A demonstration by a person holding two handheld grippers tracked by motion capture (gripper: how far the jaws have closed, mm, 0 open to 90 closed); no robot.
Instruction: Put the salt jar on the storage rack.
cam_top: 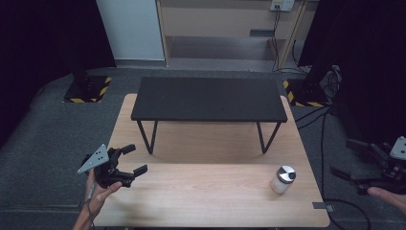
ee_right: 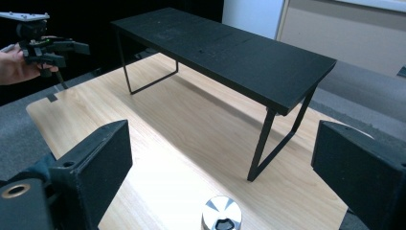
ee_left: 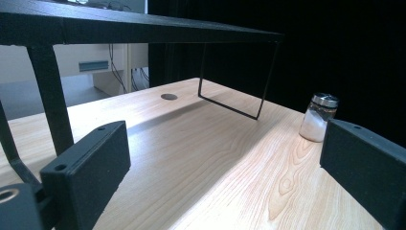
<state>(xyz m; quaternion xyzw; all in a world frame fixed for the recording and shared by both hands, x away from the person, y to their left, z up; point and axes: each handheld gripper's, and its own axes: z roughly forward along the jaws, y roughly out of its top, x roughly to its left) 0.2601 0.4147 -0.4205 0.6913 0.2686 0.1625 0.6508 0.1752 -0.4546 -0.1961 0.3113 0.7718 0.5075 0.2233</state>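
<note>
Black jaws stand wide apart on both grippers, gripping nothing: the left gripper (cam_top: 128,165) hovers over the table's (cam_top: 210,201) near-left corner, the right gripper (cam_top: 356,162) off its right edge. The shaker (cam_top: 282,179) stands near the right one, in front of the black shelf (cam_top: 209,99). That hand should probably come in level, straddle the glass and close below the cap. The right gripper view shows the cap's pour hole; the left gripper view shows white contents.

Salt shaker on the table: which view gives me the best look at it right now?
The left gripper view: the salt shaker shows whole from the side, upright, with white contents under a metal cap. The high view shows it small, near the wooden table's right front edge. The right gripper view catches its cap from above at the bottom edge.
</note>
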